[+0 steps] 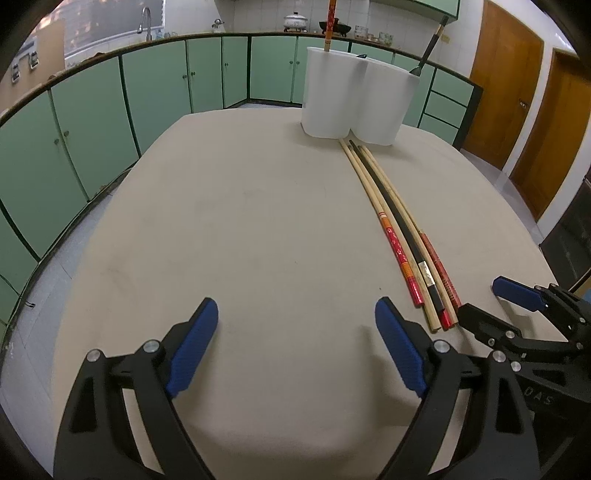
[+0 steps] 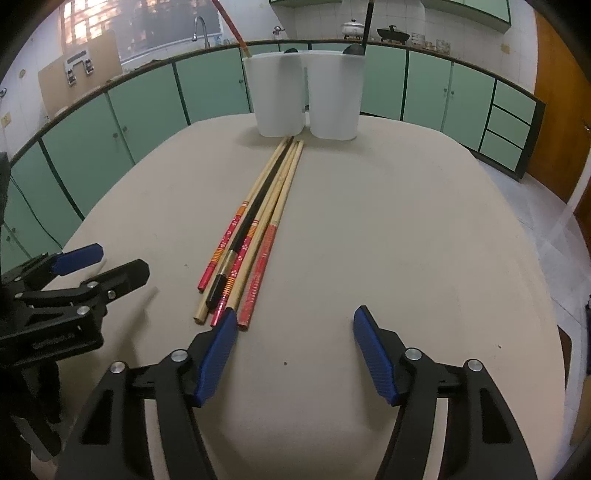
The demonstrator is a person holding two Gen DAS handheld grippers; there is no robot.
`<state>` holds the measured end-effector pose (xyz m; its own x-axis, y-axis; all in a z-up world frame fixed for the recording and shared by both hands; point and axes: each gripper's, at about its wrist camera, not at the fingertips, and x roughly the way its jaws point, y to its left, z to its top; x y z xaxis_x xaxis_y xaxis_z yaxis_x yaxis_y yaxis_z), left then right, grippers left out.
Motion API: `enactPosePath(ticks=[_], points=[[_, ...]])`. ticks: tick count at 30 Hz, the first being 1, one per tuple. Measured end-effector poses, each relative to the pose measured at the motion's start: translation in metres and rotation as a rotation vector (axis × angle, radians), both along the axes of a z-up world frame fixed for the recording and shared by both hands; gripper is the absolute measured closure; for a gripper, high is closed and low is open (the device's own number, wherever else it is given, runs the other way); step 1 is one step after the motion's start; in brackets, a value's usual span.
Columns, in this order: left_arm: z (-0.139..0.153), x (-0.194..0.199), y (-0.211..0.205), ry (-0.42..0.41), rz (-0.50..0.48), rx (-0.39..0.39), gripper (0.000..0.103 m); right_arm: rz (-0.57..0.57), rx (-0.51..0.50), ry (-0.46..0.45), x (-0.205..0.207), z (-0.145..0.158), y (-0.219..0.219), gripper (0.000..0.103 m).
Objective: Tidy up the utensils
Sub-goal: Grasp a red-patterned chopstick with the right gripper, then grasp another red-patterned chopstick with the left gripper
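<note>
Right claw agape, chopsticks just ahead-left

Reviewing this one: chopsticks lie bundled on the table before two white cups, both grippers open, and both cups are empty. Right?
Not quite: the cups are not empty. The right wrist view shows a red-ended chopstick standing in the left cup and a dark utensil in the right cup.

The beige table bears a chopstick bundle and two white holders.
</note>
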<state>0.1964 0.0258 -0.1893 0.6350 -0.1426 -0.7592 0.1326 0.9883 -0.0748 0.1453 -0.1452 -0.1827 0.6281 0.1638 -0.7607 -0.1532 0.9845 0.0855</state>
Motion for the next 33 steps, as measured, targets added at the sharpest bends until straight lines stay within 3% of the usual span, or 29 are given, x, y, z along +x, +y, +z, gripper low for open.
enactPosePath(ticks=[3, 8, 11, 13, 17, 27, 33], points=[[0.000, 0.000, 0.001, 0.000, 0.003, -0.003, 0.017, -0.038, -0.036, -0.008, -0.001, 0.001, -0.007, 0.042], [-0.002, 0.001, 0.000, 0.008, 0.006, -0.005, 0.017, -0.023, 0.036, -0.004, -0.004, 0.003, -0.015, 0.048], [-0.002, 0.002, 0.000, 0.010, 0.006, -0.006, 0.017, -0.001, 0.049, -0.003, -0.003, 0.000, -0.008, 0.063], [-0.003, 0.002, 0.000, 0.014, 0.005, -0.003, 0.017, 0.007, 0.036, -0.007, -0.002, 0.000, -0.002, 0.080], [-0.004, 0.004, -0.001, 0.020, -0.003, -0.001, 0.017, 0.022, 0.053, -0.001, -0.001, 0.000, 0.001, 0.097], [-0.010, 0.000, -0.030, 0.048, -0.085, -0.005, 0.017, -0.039, 0.061, -0.009, -0.003, 0.001, -0.025, 0.097], [-0.015, 0.003, -0.045, 0.051, -0.087, 0.036, 0.017, -0.055, 0.060, -0.011, -0.002, 0.000, -0.039, 0.097]])
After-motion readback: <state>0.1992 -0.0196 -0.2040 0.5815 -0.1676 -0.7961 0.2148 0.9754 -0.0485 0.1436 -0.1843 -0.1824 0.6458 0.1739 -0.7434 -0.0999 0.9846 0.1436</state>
